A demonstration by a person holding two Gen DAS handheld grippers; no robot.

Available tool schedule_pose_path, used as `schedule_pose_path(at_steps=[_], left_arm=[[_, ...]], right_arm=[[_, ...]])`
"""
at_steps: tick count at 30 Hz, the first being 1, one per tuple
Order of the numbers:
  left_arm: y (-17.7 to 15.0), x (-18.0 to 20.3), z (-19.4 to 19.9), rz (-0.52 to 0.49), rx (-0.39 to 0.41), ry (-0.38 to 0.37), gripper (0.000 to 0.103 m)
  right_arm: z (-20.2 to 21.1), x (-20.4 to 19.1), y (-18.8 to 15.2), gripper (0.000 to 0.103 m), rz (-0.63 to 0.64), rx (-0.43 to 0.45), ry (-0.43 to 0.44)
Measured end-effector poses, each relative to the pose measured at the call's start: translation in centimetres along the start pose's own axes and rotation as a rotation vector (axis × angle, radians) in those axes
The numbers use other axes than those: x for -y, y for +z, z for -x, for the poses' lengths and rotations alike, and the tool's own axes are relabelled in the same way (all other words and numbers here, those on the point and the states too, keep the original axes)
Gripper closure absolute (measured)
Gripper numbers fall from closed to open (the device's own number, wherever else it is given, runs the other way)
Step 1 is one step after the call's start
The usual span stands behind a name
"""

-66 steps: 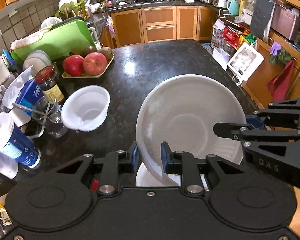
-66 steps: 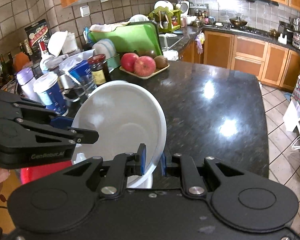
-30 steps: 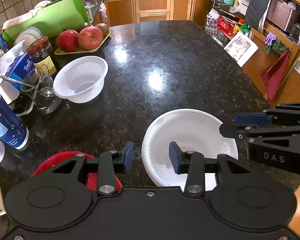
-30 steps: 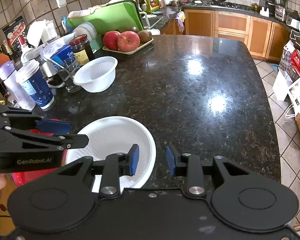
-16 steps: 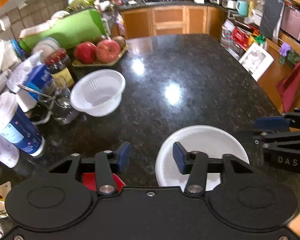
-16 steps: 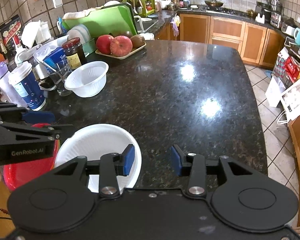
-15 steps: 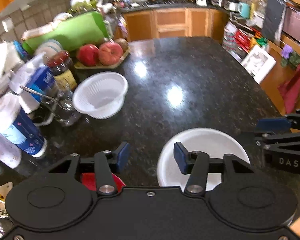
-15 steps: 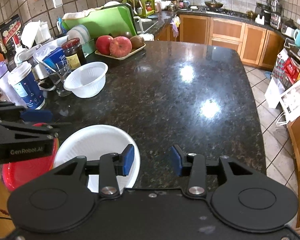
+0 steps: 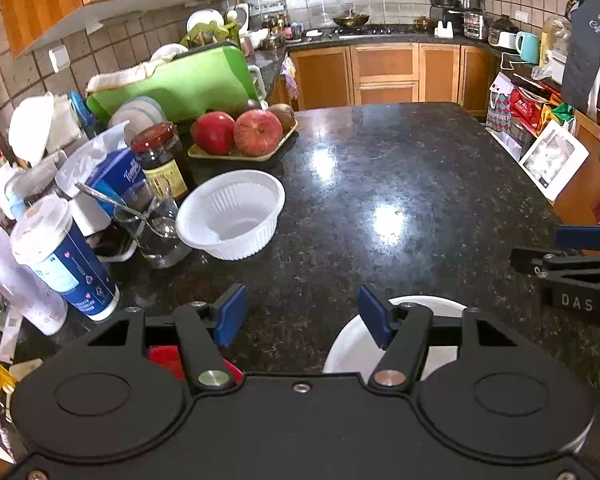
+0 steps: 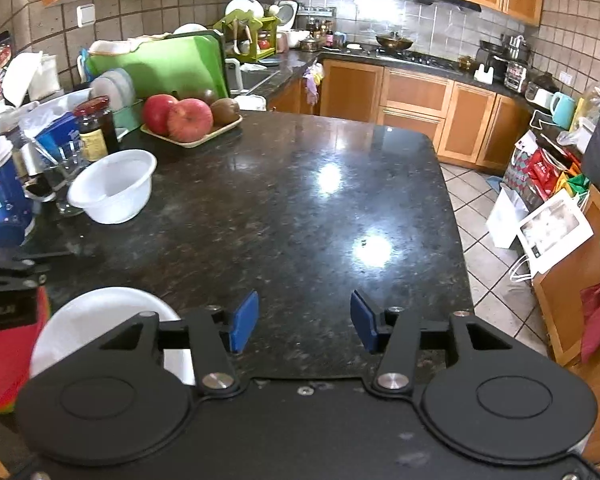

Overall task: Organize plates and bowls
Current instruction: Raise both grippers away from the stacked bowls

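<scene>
— Where's the white plate [image 10: 96, 316]?

— Flat at the near edge of the worktop [image 9: 400, 184], just beside the red plate [image 10: 8, 344]. A second ago both my grippers were at its rim; now it lies free.

— And the jaws?

— The left gripper [image 9: 300, 312] and right gripper [image 10: 304, 322] have both just been opening, about half wide, nothing between them.

— Next?

— I reckon the white bowl [image 9: 232, 216] near the left edge, beside the glass [image 9: 160, 228].
</scene>
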State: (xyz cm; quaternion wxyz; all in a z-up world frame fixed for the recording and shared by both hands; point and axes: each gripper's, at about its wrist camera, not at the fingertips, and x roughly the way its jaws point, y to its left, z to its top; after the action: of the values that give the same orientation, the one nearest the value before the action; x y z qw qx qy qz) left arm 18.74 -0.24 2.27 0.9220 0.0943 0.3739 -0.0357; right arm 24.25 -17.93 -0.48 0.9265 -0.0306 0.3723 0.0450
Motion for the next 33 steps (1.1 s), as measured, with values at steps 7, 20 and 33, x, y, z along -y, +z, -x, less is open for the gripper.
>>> schedule_pose_path(at_steps=[7,20,33], left_arm=[[0.4,0.2,-1.0,0.072,-0.062,-0.009,0.037],[0.3,0.8,-2.1,0.142,-0.107,0.081,0.037],[0.3,0.3,-2.1,0.206,-0.088,0.154,0.037]], right_arm=[[-1.4,1.3,0.2,0.05,-0.011,-0.015,-0.004],[-3.2,2.2,0.7,0.042,0.026,-0.02,0.03],[-5.1,1.9,1.9,0.041,0.065,-0.054,0.064]])
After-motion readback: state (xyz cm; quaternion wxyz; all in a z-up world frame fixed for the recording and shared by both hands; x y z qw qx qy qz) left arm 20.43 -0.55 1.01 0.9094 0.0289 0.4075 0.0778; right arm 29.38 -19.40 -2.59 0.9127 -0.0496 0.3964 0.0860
